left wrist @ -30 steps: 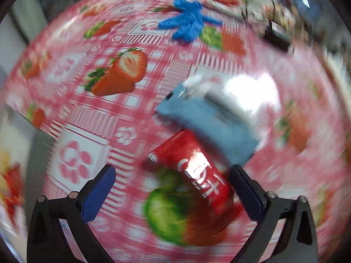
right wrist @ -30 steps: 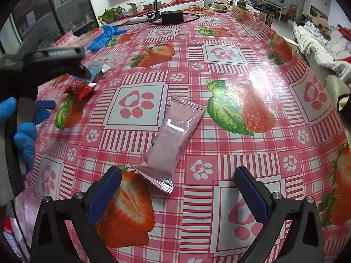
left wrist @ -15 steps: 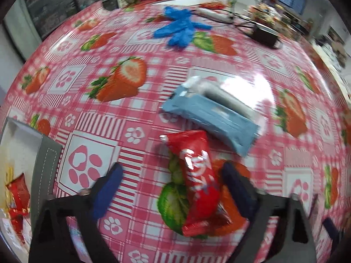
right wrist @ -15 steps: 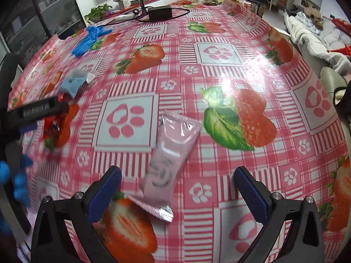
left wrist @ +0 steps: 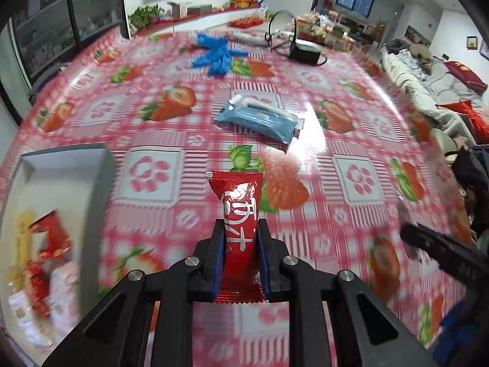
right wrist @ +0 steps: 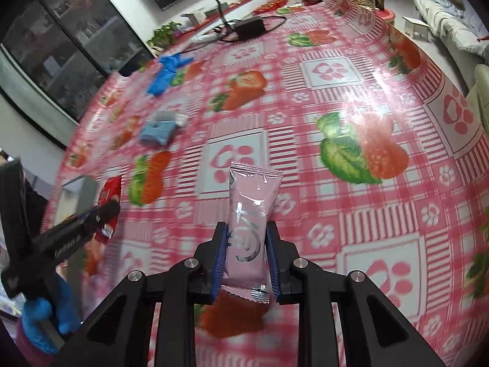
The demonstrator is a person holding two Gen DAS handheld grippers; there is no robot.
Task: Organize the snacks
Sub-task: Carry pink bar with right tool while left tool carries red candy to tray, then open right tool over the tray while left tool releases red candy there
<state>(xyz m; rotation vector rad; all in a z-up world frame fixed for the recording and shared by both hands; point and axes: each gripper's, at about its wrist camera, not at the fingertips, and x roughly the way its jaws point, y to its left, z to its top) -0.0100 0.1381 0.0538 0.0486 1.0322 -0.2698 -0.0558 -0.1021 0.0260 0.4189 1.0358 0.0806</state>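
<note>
A: Two packets are held, one per gripper. At the bottom centre of the left wrist view the left gripper point(left wrist: 241, 255) has just closed its jaws, and the blue pads now clamp the lower half of a glossy red snack packet with silver writing point(left wrist: 238, 214), which sticks up clear of the strawberry-print pink checked tablecloth point(left wrist: 351, 214).

B: Can the writing be read?

A: Only as silver strokes; I cannot make out a brand. In the right wrist view the right gripper point(right wrist: 247, 255) has likewise just been closing and pinches a pale pink snack packet with a silver swirl mark point(right wrist: 252, 211), upright between its pads.

B: And the hands?

A: At the lower left of the right view a blue-gloved hand point(right wrist: 42, 315) grips the left tool's handle, which bears small white lettering too blurred to read.

B: Farther out?

A: A grey open box point(left wrist: 61, 202) at the left edge holds blurred red and pink packets. Beyond the red packet a light blue snack packet point(left wrist: 259, 119) lies flat, and farther still a heap of blue gloves point(left wrist: 215, 53), then a black power adapter with cable point(left wrist: 305, 53).
</note>
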